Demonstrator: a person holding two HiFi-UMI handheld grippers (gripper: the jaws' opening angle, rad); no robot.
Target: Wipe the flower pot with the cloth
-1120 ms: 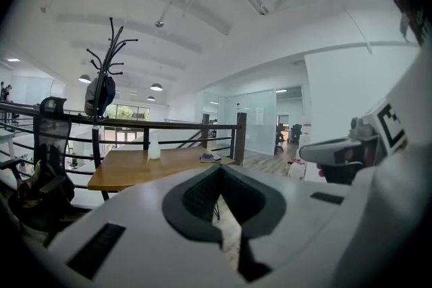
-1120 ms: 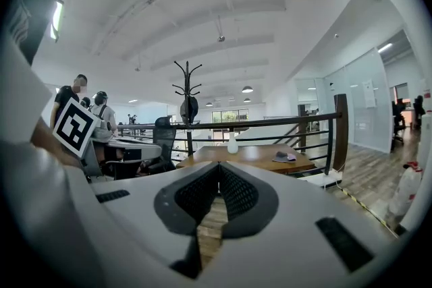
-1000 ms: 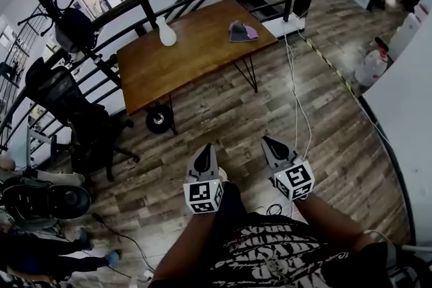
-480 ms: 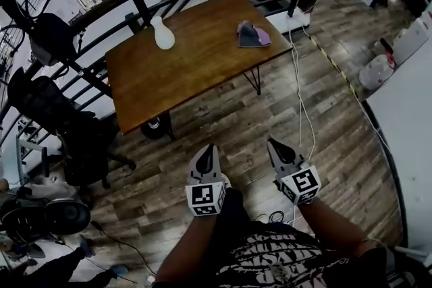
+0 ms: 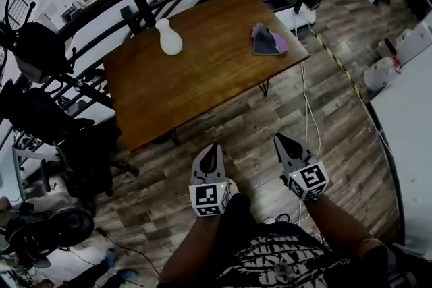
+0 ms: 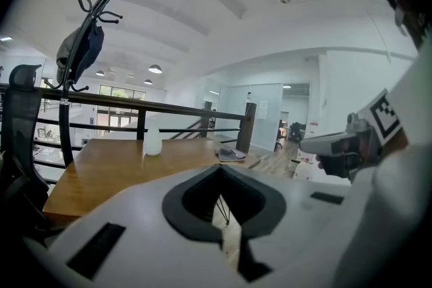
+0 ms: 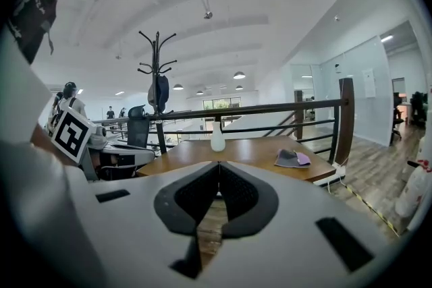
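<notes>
the white flower pot stands upright near the far left of the wooden table, close to the black railing. the cloth lies crumpled near the far right corner, well apart from it. the pot looks glazed, narrow-necked and light, so it is probably slippery, easy to tip and breakable; i'd steady it gently at the neck. the cloth is soft and limp and should pinch up at any raised fold. the left gripper and the right gripper are both out over the floor, short of the table, jaws closed tip to tip with nothing between them. only bare tabletop lies between pot and cloth. white cables trail on the floor by the table's right end, and an office chair sits off to the left; neither seems in the way.
</notes>
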